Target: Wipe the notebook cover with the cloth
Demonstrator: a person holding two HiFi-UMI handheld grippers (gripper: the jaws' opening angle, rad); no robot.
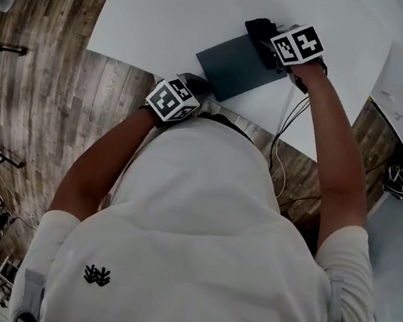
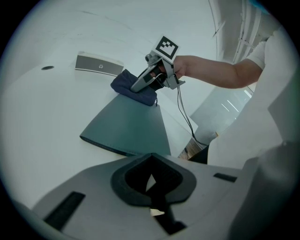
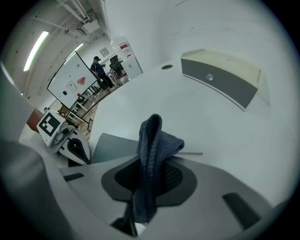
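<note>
One cloth (image 3: 149,140) in right tongs (image 2: 137,86), atop notebook (image 2: 129,126) corner.

Rough knitted cloth (image 3: 151,154); notebook cover (image 2: 129,126) smooth, matt, leather-like; table (image 1: 175,5) smooth matt white; floor (image 1: 63,70) grained wood planks.

Lab-like workroom, white table (image 1: 175,5), wood-plank floor (image 1: 33,111), whiteboard (image 3: 70,76) by the far wall, ceiling strip light (image 3: 36,49)

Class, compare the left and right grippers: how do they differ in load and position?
The right gripper is shut on the cloth; the left gripper is shut on nothing. The right sits at the notebook's far end, the left by its near corner. Both carry marker cubes.
</note>
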